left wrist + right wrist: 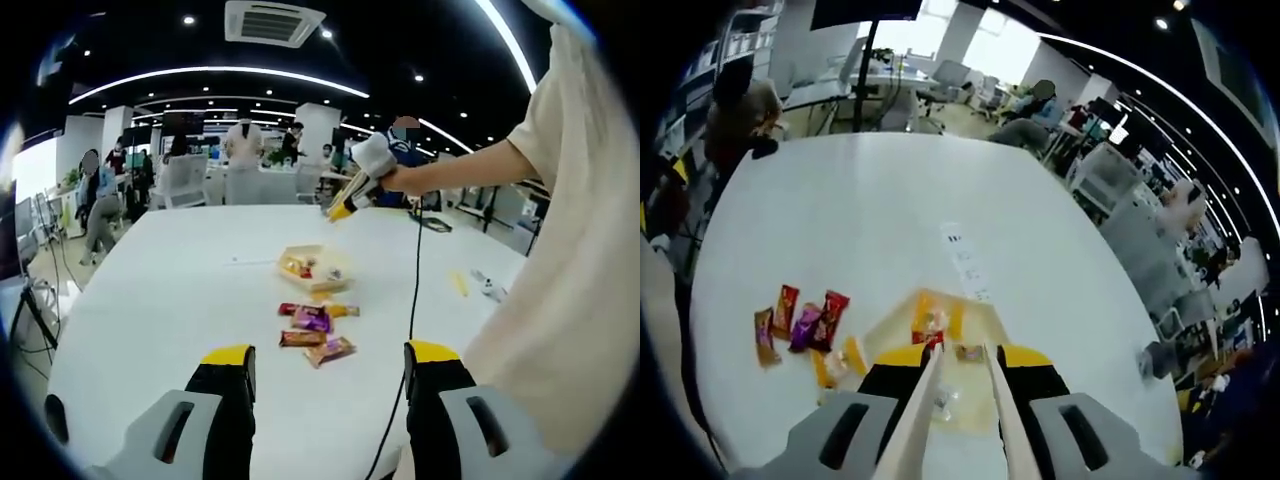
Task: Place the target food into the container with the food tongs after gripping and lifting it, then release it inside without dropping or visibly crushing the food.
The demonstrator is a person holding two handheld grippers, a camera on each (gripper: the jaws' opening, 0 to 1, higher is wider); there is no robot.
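A shallow clear container [322, 284] with a few snacks inside sits mid-table, and several wrapped snack packets [318, 330] lie just in front of it. My left gripper [330, 355] is open and empty, low over the table short of the packets. A person's hand holds my right gripper [365, 165] in the air beyond the container. In the right gripper view, that gripper [963, 357] is shut on cream food tongs [928, 400]. The tong arms stand apart, tips just above the container [880, 330]. The packets [800, 322] lie to its left. Whether the tips hold anything is unclear.
A black cable [414, 290] runs across the table toward the person's torso on the right. A white power strip [965, 262] lies beyond the container. Small items [487, 285] rest near the right edge. Office desks, chairs and people stand past the table.
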